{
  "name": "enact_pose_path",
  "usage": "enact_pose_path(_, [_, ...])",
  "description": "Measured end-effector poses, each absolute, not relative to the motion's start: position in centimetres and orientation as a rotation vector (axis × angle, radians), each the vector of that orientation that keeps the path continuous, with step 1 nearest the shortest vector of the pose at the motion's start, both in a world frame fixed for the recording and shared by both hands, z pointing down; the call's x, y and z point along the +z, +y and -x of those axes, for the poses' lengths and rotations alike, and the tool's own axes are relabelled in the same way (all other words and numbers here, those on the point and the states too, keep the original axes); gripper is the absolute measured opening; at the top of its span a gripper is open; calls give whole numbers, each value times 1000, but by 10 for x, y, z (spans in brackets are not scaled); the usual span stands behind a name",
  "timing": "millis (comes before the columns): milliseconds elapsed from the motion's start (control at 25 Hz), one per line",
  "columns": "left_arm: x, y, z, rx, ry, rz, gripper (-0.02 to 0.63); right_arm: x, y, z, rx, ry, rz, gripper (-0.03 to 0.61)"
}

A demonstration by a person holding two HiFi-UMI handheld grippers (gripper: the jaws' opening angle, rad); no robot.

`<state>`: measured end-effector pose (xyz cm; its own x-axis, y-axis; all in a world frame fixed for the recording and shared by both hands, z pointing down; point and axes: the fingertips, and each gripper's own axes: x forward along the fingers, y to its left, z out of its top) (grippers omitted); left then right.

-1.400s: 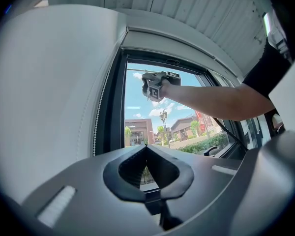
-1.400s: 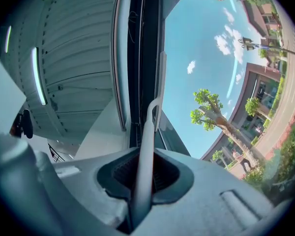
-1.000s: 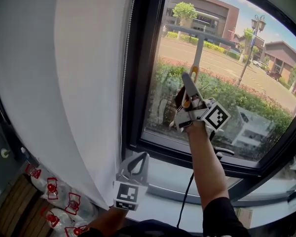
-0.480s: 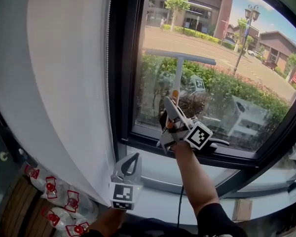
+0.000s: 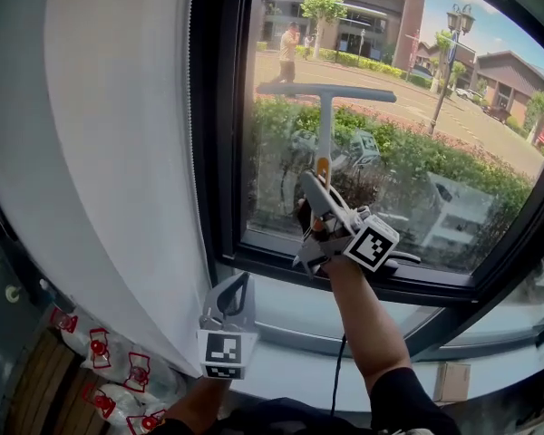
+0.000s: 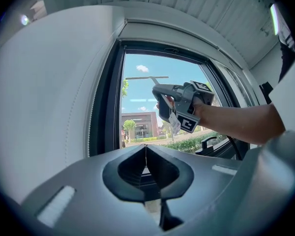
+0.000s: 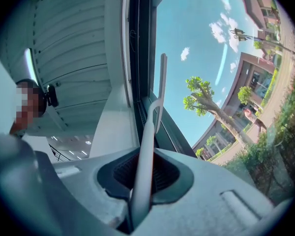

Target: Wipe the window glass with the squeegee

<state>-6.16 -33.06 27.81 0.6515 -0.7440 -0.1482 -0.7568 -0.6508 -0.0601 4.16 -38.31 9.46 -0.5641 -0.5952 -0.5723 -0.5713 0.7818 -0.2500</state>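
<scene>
Right claw (image 5: 314, 182) clamps squeegee (image 5: 325, 93), blade beside frame (image 5: 219, 152), open glass (image 5: 453, 143) rightward (left claw (image 5: 242, 281) together).

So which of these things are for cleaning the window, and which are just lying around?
For the job:
- squeegee, gripped in the right tool
- window glass

Just there:
- left tool, shut and holding nothing
- white curtain
- plastic bags with red print, down on the floor
- black cable
</scene>
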Motion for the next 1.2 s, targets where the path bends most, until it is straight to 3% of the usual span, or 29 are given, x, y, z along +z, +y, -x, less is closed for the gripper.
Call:
enact_pose_path(600, [134, -332, 21, 345, 1106, 2477, 3, -82, -358, -132, 185, 2257, 876, 35])
enact_pose_path(1200, [155, -328, 3, 356, 1106, 2511, 3, -104, -368, -146, 160, 2242, 770, 35])
